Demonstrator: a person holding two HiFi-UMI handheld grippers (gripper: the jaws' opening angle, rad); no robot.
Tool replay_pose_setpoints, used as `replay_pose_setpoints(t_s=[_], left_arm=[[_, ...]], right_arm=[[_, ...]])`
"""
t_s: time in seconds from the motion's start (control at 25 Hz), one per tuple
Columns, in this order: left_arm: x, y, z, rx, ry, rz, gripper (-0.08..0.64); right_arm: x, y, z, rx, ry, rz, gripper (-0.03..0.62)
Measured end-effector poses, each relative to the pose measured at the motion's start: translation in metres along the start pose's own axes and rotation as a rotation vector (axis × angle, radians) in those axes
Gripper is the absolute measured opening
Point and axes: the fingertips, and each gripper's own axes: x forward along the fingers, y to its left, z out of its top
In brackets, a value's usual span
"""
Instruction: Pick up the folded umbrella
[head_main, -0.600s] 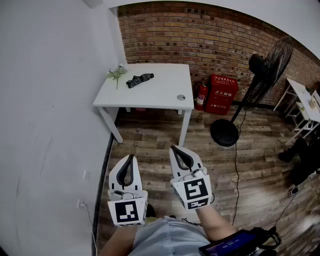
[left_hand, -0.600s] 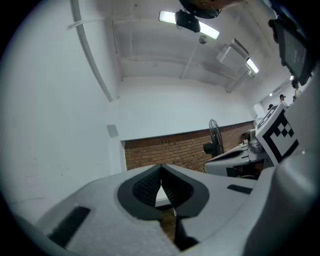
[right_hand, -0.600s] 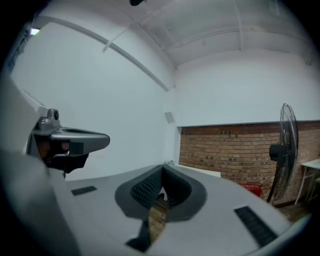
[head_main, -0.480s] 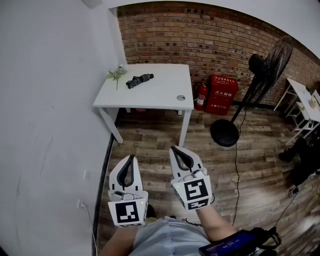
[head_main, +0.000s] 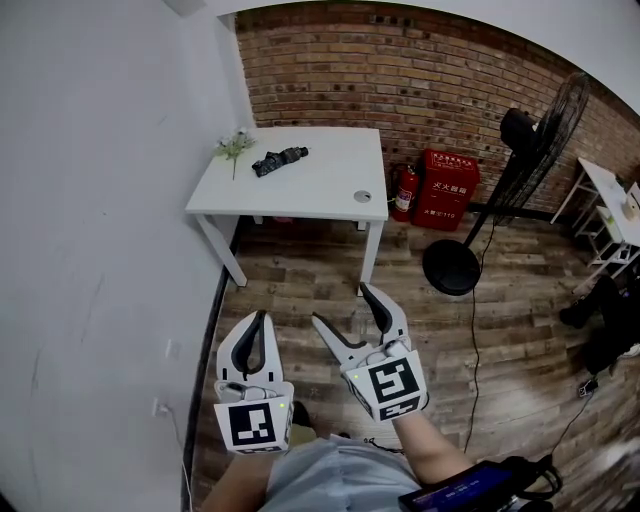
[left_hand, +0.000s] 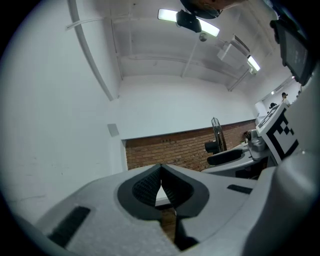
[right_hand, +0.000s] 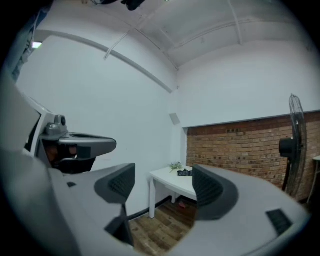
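Folded umbrella (head_main: 279, 160) lies on the white tabletop (head_main: 320, 190) by the brick wall (head_main: 400, 70), well apart from both tools. The right tool (head_main: 342, 305) has just spread its jaws, empty, apparently readying a grasp; the left tool (head_main: 260, 318) is clenched on nothing.

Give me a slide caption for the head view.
Right gripper open, left gripper shut, both short of the umbrella on the table.

One umbrella (head_main: 279, 159), one standing fan (head_main: 530, 140), two tools (head_main: 262, 316) (head_main: 342, 304).
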Motion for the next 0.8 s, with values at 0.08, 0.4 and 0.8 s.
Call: replay_pose_setpoints(t_s=[0.08,0.4,0.8], left_arm=[[0.007,0.004,-0.001,0.005,0.0,0.001,0.006],[0.058,0.042,-0.031,0.012,0.018,0.005,0.006],[0.169,0.115,-0.08,-0.013,0.075,-0.025,0.006]], right_arm=[[0.006,-0.007,0.002,-0.003,-0.011,-0.015,0.377],[0.063,-0.029,-0.01,0.007,0.014,-0.033,0.408],[0.191,-0.066,-0.05,0.014,0.078,-0.062,0.41]])
